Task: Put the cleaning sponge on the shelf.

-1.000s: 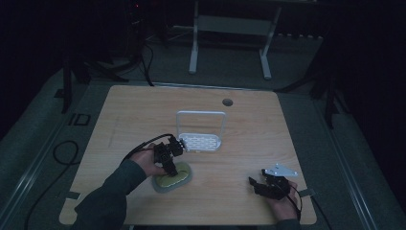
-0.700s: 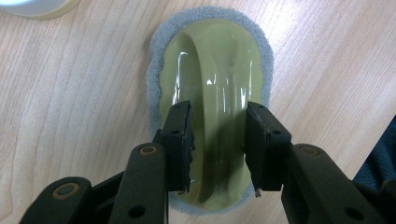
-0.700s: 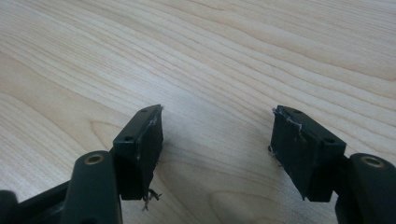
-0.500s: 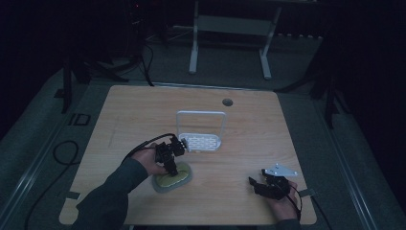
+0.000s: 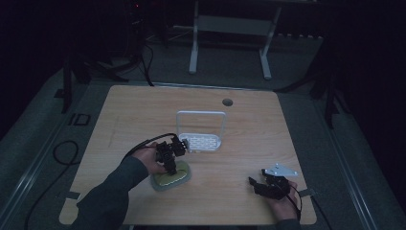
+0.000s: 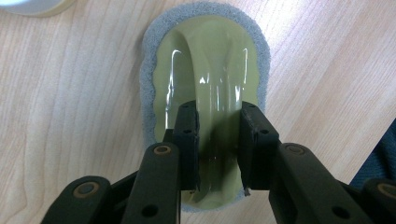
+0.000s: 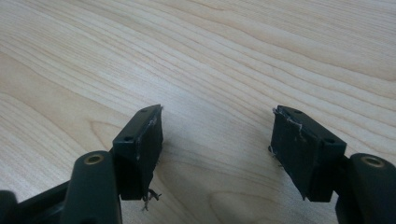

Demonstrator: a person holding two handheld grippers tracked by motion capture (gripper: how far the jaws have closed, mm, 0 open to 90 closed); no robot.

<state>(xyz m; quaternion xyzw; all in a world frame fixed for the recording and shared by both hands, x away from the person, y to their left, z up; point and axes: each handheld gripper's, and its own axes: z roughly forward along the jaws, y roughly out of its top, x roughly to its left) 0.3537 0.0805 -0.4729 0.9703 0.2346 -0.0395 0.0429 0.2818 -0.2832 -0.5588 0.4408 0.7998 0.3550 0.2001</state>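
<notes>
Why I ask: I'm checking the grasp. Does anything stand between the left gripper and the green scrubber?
Nothing visible does. The jaws of the left gripper have just been closing on the green scrubber, its handle between them.

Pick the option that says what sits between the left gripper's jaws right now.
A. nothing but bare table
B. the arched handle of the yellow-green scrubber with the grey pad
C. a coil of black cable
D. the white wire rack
B: in the left gripper view the left gripper has its jaws on either side of the glossy handle of the scrubber, closing in on it.
</notes>
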